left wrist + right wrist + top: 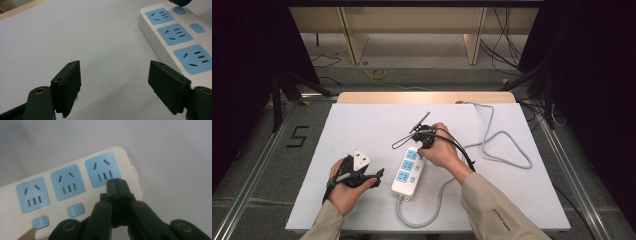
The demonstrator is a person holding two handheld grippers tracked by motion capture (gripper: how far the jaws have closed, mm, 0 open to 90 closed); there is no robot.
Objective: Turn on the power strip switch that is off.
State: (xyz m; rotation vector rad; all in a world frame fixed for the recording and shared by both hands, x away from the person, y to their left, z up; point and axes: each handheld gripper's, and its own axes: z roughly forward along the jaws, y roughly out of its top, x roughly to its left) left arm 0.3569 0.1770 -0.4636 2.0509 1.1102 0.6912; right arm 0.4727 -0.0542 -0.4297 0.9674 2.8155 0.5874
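A white power strip (pixel 408 171) with three blue sockets lies on the white table, a little right of centre. In the right gripper view its sockets and blue switches (pixel 76 210) run across the strip (pixel 75 183). My right gripper (pixel 422 145) is shut with nothing between its jaws, and its joined tips (pixel 116 181) are at the strip's far end, beside the end socket. In the left gripper view a dark tip hangs right over the far blue switch (pixel 178 10); I cannot tell if they touch. My left gripper (pixel 376 173) is open and empty (pixel 115 63), just left of the strip (pixel 175 37).
The strip's grey cable (pixel 503 150) leaves its near end, loops along the table's front and curls over the right half to the far edge. The white table top (pixel 357 125) ends at a wooden strip at the back. Floor and dark stands surround it.
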